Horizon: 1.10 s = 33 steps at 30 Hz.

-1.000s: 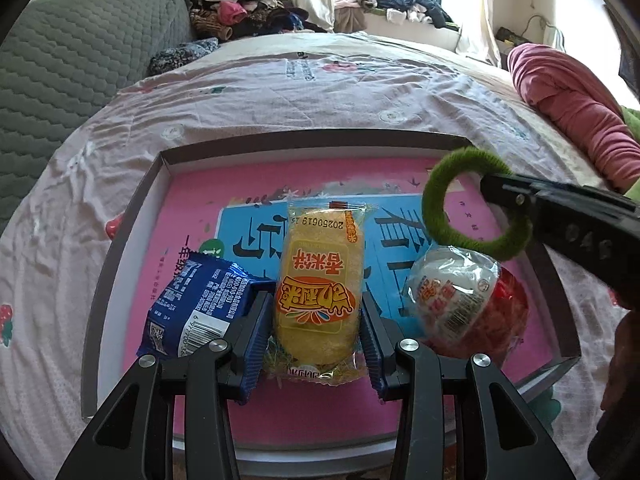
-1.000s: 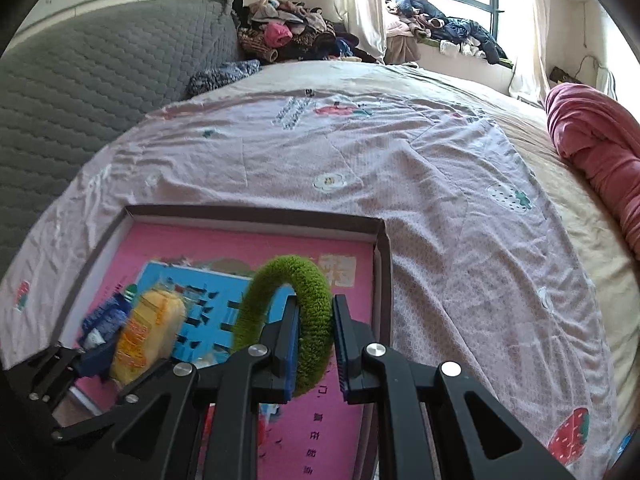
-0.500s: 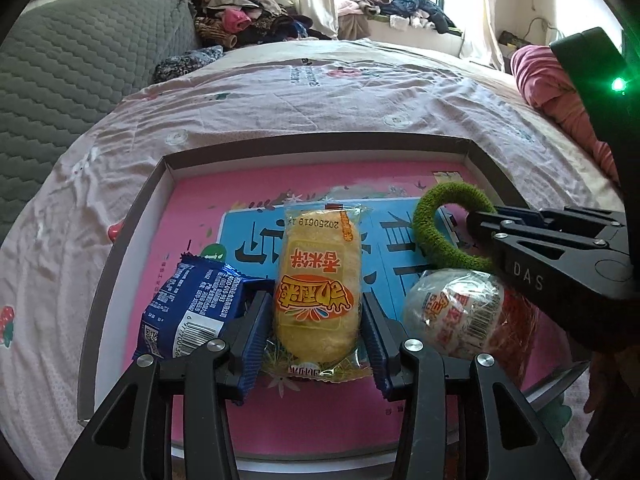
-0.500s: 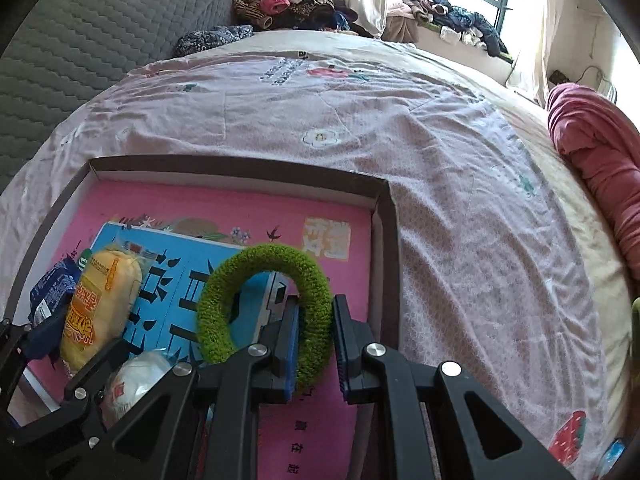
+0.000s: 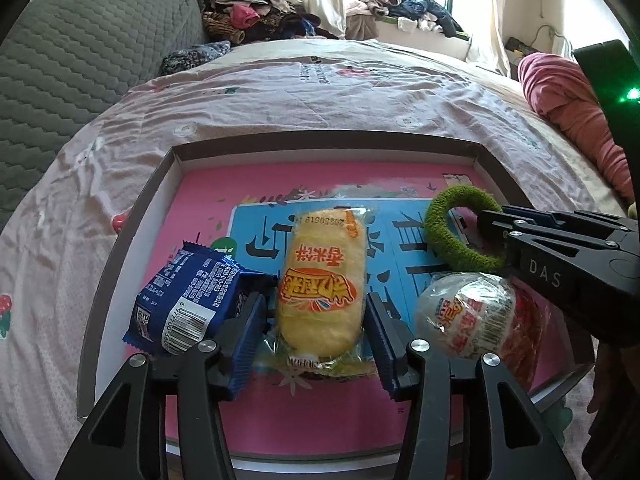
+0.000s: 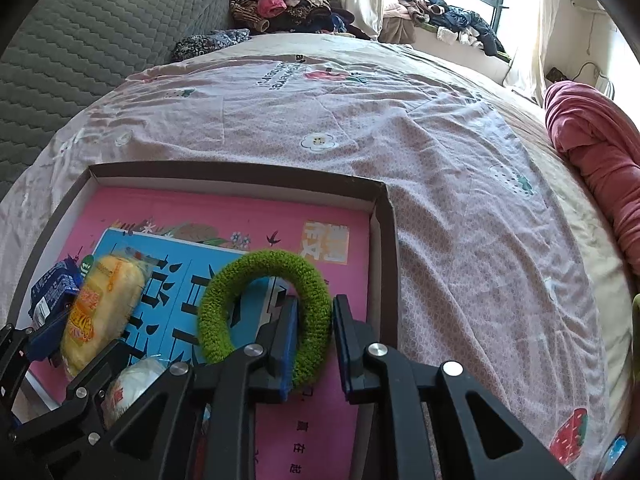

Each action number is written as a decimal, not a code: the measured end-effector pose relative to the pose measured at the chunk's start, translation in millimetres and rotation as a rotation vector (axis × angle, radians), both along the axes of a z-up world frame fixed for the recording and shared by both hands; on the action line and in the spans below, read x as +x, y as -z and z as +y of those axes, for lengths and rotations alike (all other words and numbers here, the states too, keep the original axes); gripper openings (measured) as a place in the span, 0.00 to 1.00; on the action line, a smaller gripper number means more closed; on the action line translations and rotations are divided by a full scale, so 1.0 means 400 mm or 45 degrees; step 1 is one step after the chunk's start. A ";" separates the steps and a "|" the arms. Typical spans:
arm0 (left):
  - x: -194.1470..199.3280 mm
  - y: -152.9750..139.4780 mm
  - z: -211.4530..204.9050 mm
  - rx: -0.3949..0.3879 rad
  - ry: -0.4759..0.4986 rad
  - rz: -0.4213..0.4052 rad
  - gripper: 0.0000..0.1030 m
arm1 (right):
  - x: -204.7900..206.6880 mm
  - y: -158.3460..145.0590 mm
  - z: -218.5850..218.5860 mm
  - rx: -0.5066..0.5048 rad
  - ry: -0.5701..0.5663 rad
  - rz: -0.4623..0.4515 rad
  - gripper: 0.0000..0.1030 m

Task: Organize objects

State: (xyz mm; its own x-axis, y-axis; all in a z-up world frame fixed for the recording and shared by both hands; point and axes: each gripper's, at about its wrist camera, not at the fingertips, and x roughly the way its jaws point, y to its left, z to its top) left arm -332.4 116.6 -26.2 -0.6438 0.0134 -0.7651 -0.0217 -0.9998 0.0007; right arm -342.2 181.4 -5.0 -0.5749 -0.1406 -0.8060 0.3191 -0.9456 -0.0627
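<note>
A shallow tray with a pink and blue printed floor lies on the bed. A yellow snack cake in clear wrap lies in it between the jaws of my left gripper. Those jaws are opening, and a small gap shows on each side of the cake. My right gripper holds a fuzzy green ring low over the tray's right part. Its jaws are only starting to open, with the ring still between the pads. A blue packet lies left of the cake and a white and red round packet to its right.
The tray sits on a pale pink bedsheet. A grey quilted headboard is at the left and a rolled pink blanket at the right. Piled clothes lie at the far end by the window.
The right gripper has carried the green ring down and in, from above the tray to just over its floor. The left jaws have widened away from the yellow cake.
</note>
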 end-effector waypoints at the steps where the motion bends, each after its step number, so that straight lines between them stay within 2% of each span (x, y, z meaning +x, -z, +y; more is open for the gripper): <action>1: 0.000 -0.001 -0.001 -0.001 -0.004 0.000 0.52 | 0.000 -0.002 0.001 0.000 0.001 0.001 0.20; 9: 0.008 -0.014 -0.010 0.003 -0.018 0.017 0.66 | 0.004 -0.016 0.006 -0.012 0.010 0.008 0.29; 15: 0.013 -0.029 -0.019 0.003 -0.033 0.034 0.70 | 0.008 -0.029 0.007 -0.021 0.013 0.016 0.40; 33: 0.035 -0.055 -0.044 -0.010 -0.065 0.026 0.74 | 0.047 -0.073 0.008 -0.037 0.005 0.029 0.49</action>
